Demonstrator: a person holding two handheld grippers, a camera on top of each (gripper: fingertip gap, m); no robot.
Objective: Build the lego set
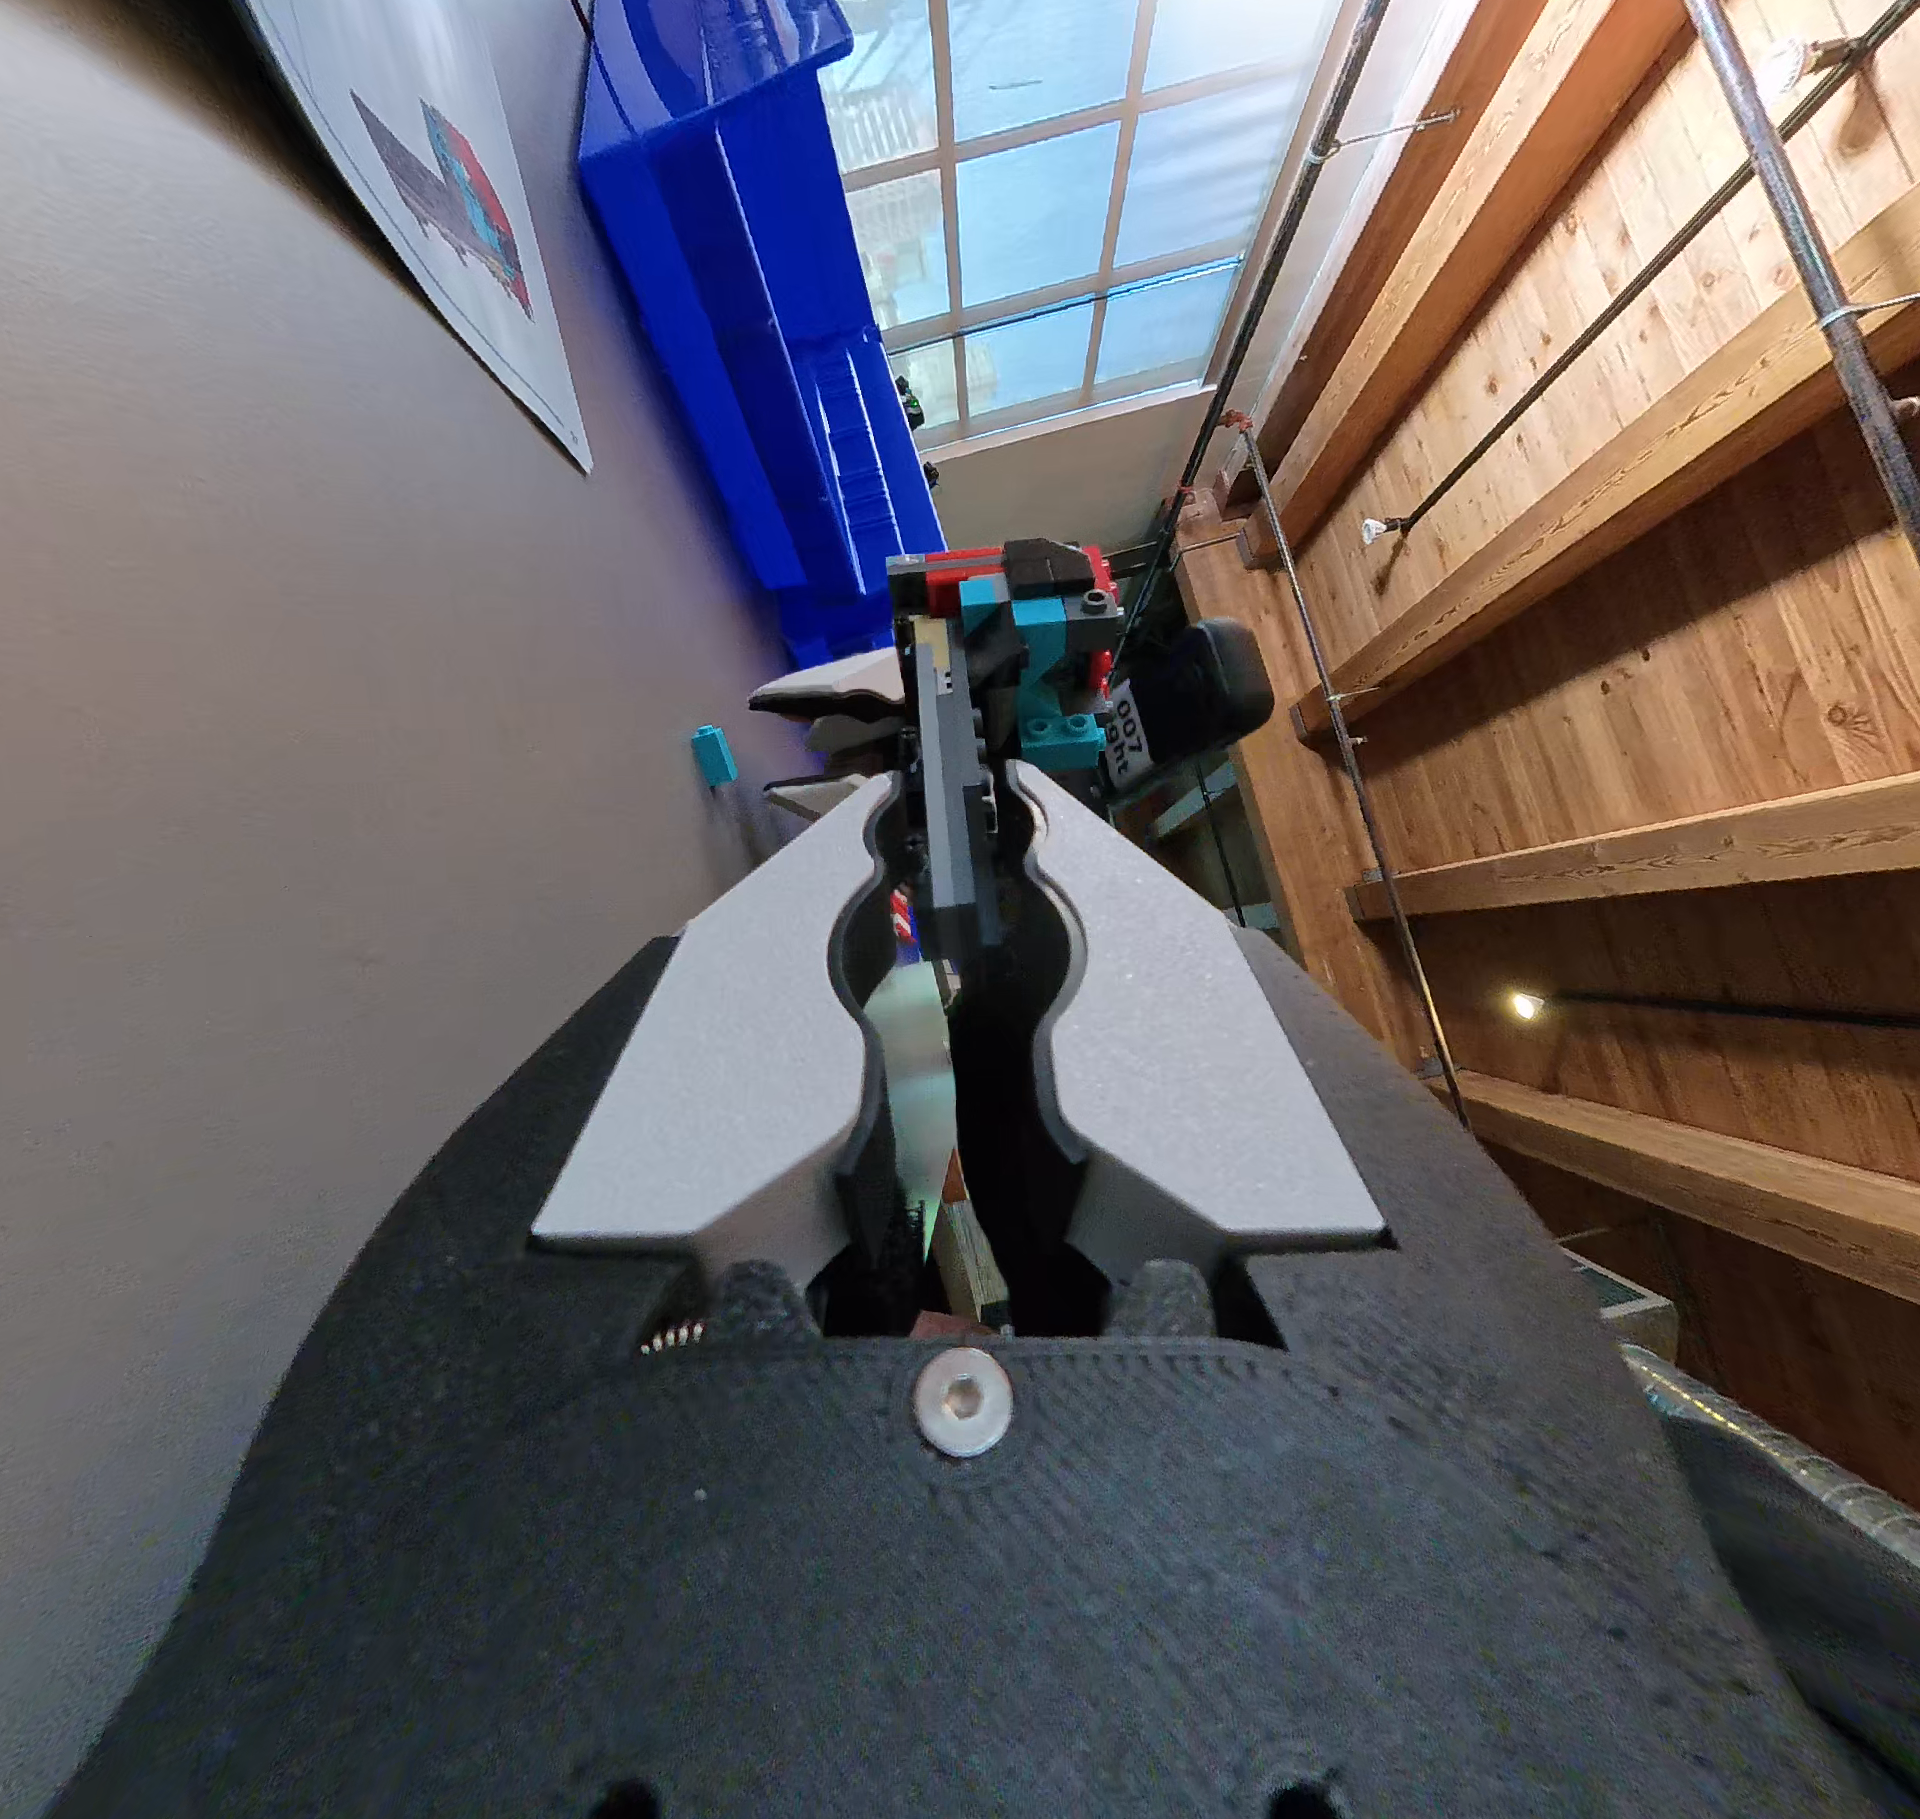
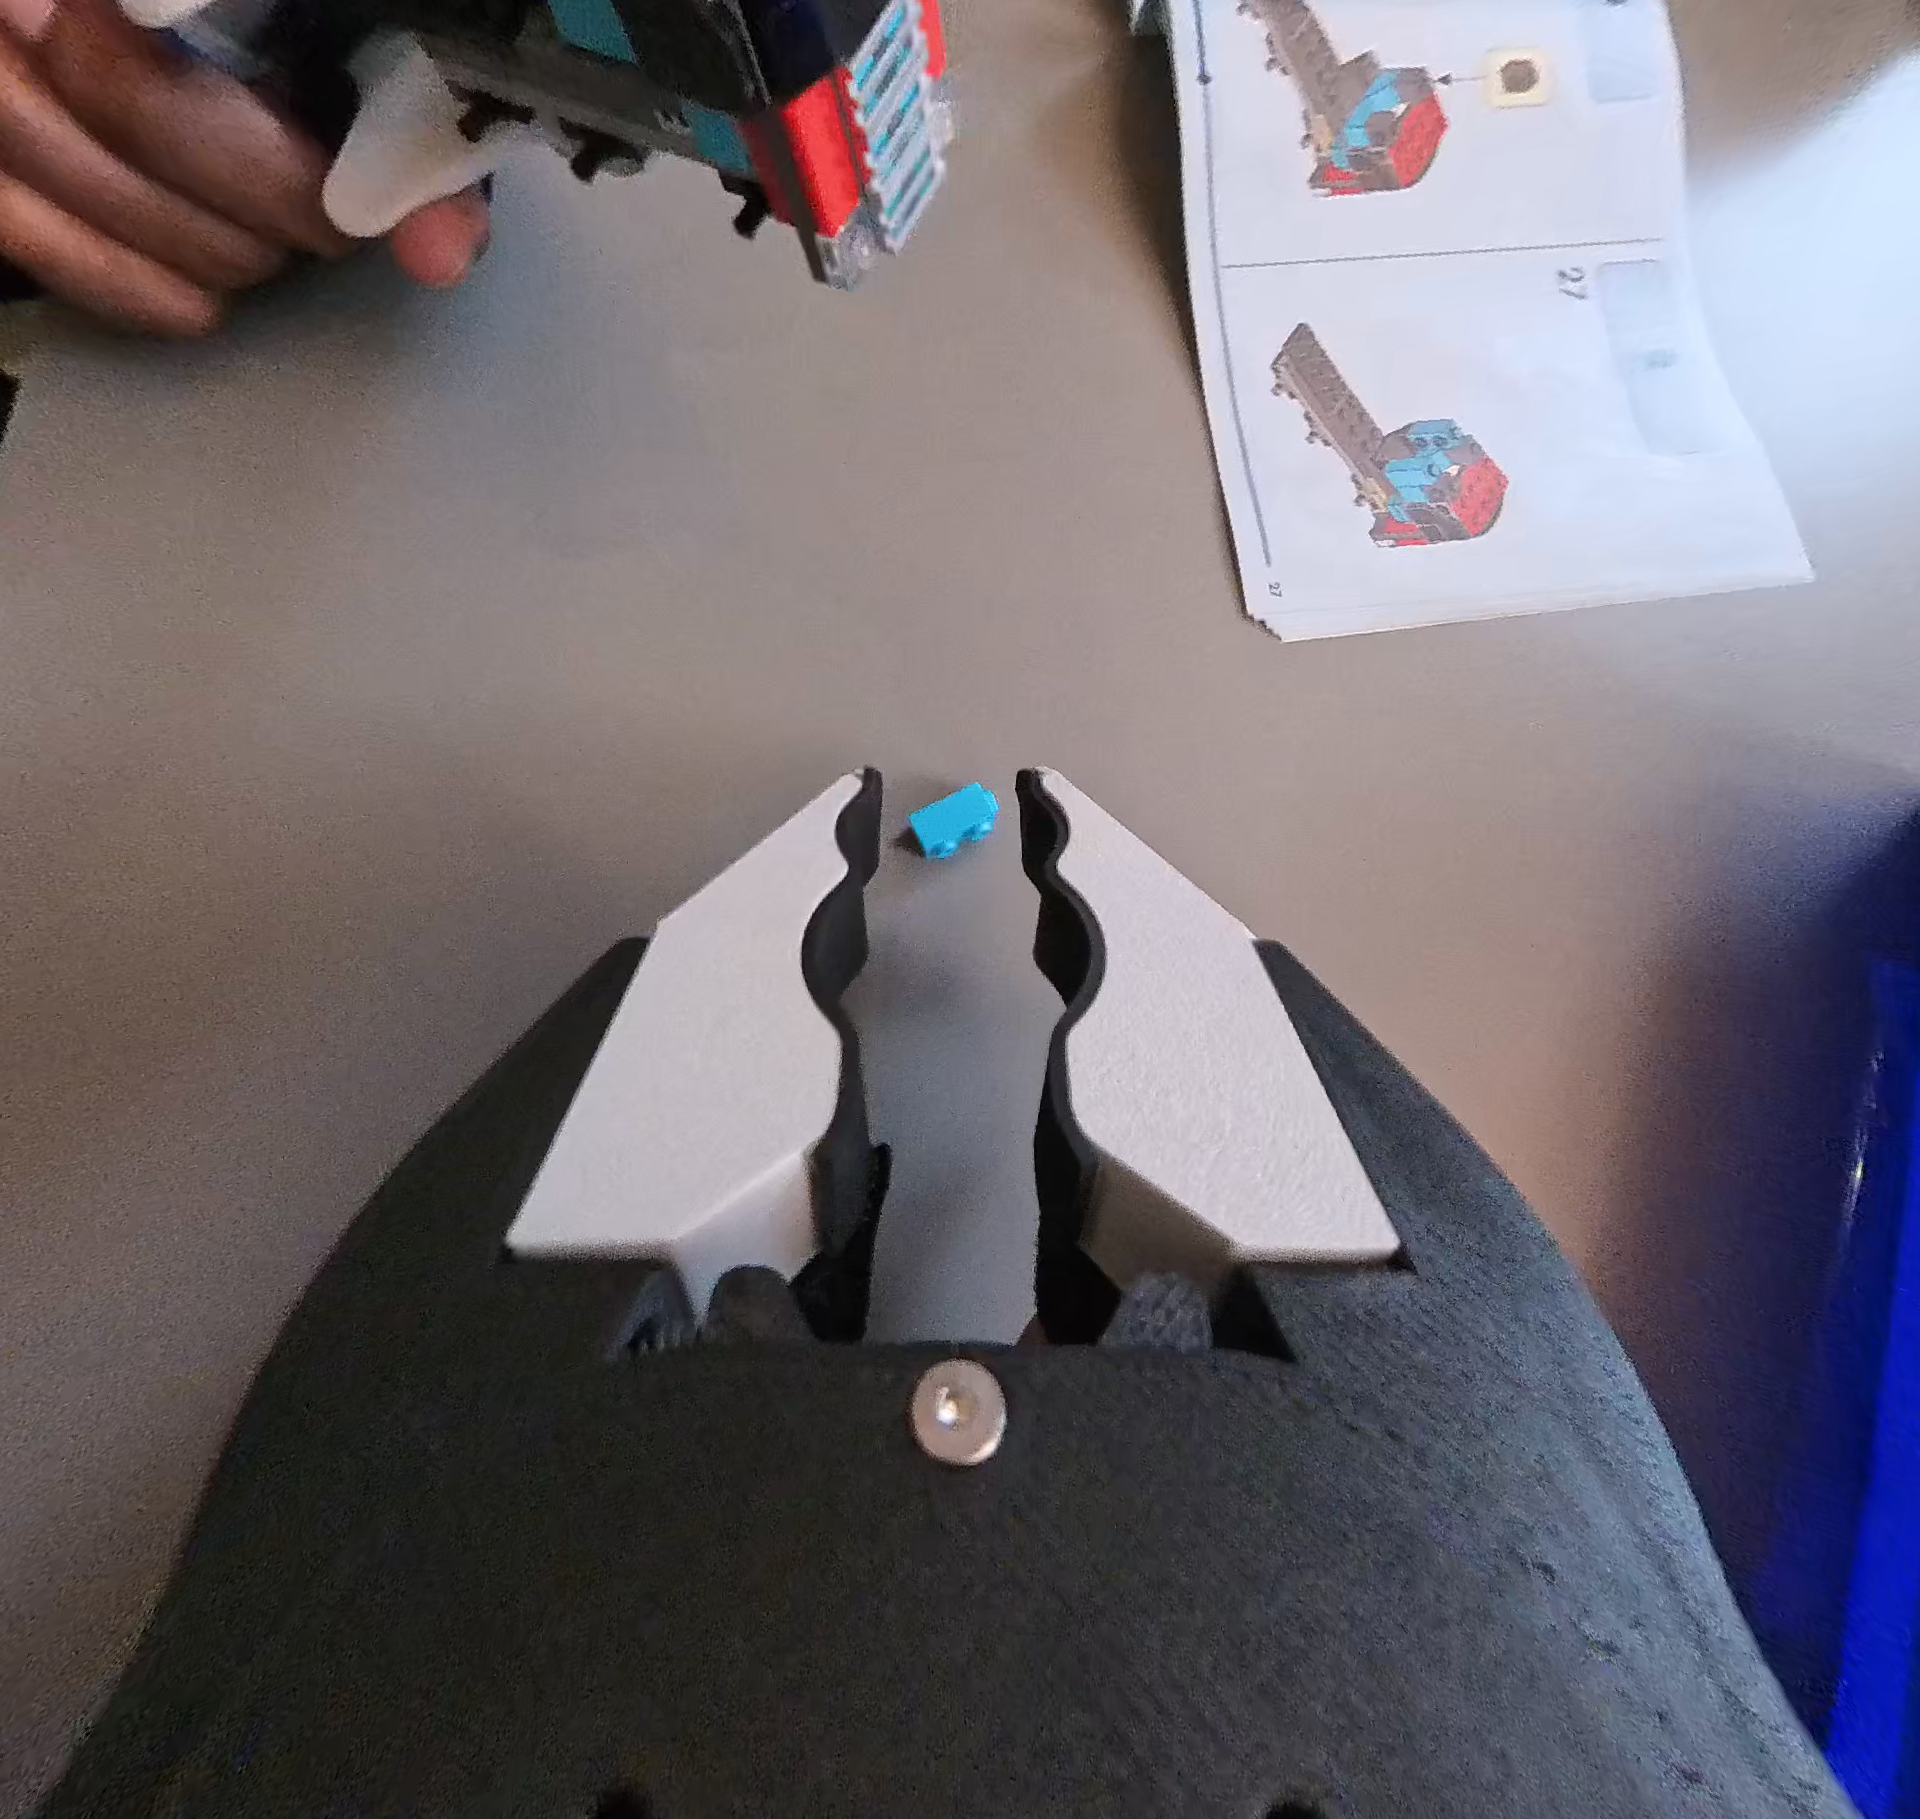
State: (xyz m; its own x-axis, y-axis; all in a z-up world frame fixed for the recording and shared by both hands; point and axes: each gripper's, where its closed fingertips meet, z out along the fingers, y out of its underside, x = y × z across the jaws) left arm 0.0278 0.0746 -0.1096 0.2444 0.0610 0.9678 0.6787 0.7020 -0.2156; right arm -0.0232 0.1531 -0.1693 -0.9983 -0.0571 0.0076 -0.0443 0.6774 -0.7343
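While left claw point(image 1: 951, 793) clamps half-hidden model point(image 1: 997, 626), right claw point(image 2: 948, 782) apart, brick point(image 2: 953, 816) between.

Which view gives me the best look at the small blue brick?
The right wrist view: the small blue brick lies unobstructed on the table between the open right gripper tips. The left wrist view shows it only small and off to the side.

Lego model point(image 2: 790, 76) cut by top edge; blue bin point(image 2: 1870, 1354) blurred, cropped.
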